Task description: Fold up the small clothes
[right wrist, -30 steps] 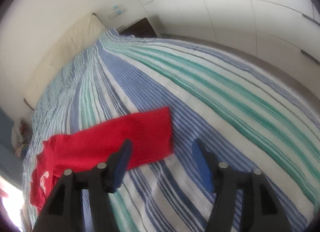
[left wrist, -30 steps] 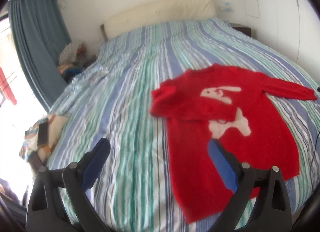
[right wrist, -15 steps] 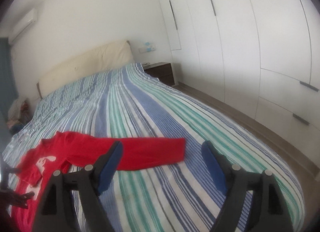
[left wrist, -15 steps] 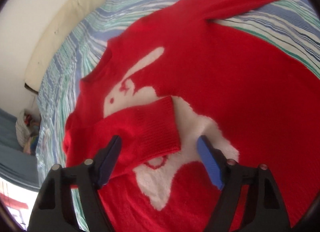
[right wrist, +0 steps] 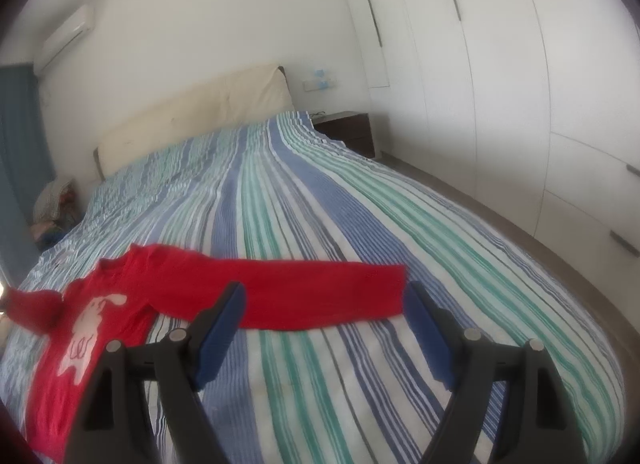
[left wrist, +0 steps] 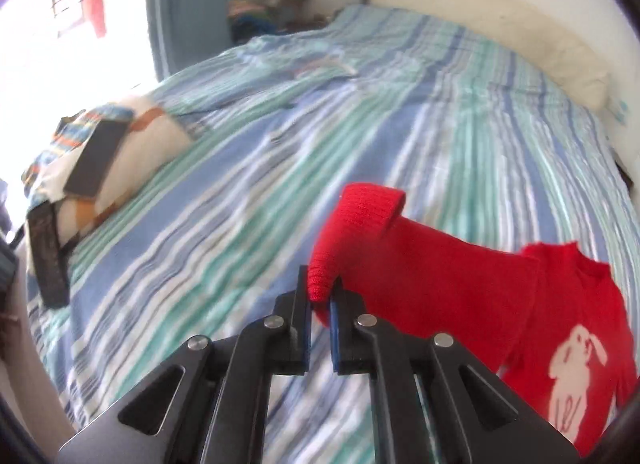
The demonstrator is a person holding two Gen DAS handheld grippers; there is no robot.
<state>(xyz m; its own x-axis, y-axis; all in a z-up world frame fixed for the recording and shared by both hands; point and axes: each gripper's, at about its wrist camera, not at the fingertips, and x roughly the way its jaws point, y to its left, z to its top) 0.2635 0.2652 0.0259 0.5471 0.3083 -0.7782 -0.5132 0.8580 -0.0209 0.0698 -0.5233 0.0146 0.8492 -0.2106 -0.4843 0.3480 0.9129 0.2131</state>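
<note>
One claw point(left wrist: 320, 296) clamped on raised sweater sleeve point(left wrist: 360, 224).

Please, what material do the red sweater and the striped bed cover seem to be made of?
The red sweater looks like a soft knitted yarn, perhaps wool or acrylic: fine ribs show on the cuff of the sleeve pinched in the left gripper, and its surface is matte and slightly fuzzy. The bed cover seems a thin woven cloth, probably cotton: flat, matte, with printed or woven stripes and small wrinkles.
</note>
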